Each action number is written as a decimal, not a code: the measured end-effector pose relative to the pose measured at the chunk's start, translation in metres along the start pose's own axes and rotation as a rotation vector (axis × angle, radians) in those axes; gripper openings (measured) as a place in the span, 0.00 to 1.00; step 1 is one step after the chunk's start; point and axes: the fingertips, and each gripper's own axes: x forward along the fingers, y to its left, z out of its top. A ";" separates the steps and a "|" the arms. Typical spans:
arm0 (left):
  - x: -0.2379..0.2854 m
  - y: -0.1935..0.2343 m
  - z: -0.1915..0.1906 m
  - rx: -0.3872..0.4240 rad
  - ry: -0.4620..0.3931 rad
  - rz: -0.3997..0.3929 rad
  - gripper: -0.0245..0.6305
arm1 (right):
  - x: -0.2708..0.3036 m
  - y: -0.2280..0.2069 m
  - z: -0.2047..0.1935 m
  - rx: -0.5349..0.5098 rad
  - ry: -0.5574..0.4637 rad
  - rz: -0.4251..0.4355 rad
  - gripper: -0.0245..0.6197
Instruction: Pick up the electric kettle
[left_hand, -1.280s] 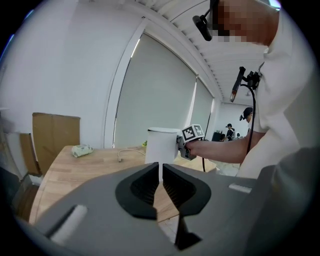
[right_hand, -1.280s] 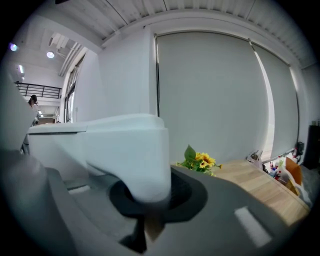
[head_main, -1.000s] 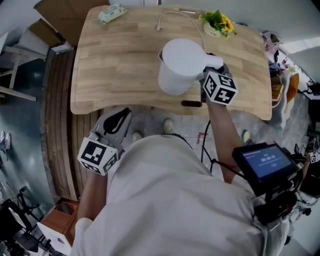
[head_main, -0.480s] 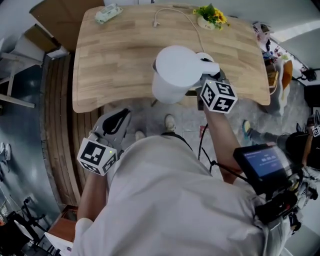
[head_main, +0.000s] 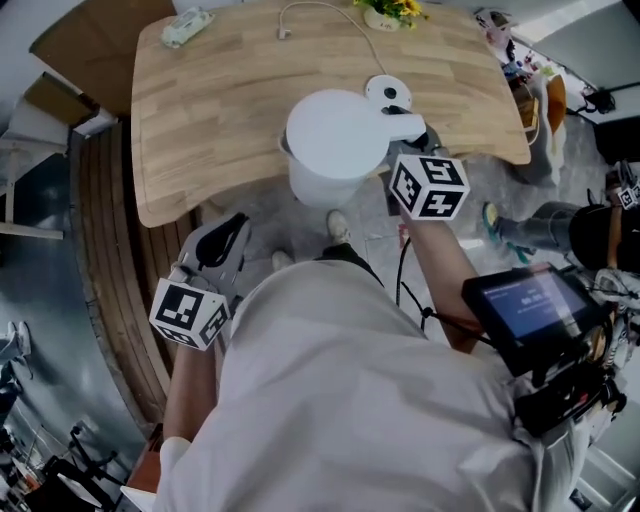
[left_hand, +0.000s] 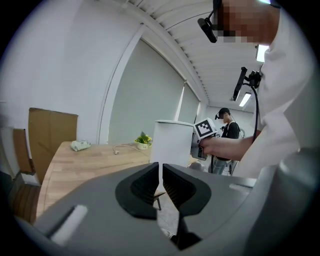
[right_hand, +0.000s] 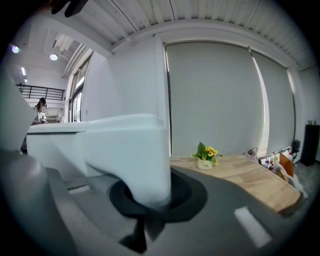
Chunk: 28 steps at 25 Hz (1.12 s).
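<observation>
The white electric kettle (head_main: 335, 140) hangs in the air over the near edge of the wooden table (head_main: 200, 110), off its round base (head_main: 388, 92). My right gripper (head_main: 415, 132) is shut on the kettle's handle (right_hand: 127, 150), which fills the space between its jaws in the right gripper view. The left gripper (head_main: 228, 238) is low at the left, beside the person's body and short of the table, shut with nothing in it. In the left gripper view the kettle (left_hand: 172, 142) shows ahead beyond the jaws of that gripper (left_hand: 160, 182).
A pot of yellow flowers (head_main: 385, 10), a white cable (head_main: 320, 15) and a green packet (head_main: 187, 27) lie at the table's far side. A screen device (head_main: 525, 305) hangs at the person's right. Another person (left_hand: 231, 131) stands in the background.
The kettle has come off its base and moved toward the person, out past the table's near edge, with the right gripper shut on its handle. The base now shows bare.
</observation>
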 end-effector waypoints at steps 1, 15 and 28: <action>-0.002 0.002 -0.002 -0.001 0.000 -0.002 0.08 | -0.002 0.004 -0.001 -0.002 -0.001 0.002 0.11; -0.017 -0.008 -0.012 0.022 0.014 -0.046 0.08 | -0.045 0.032 -0.011 -0.005 0.004 0.009 0.11; -0.016 -0.011 -0.014 0.019 0.023 -0.071 0.08 | -0.054 0.045 -0.008 -0.010 -0.003 0.024 0.11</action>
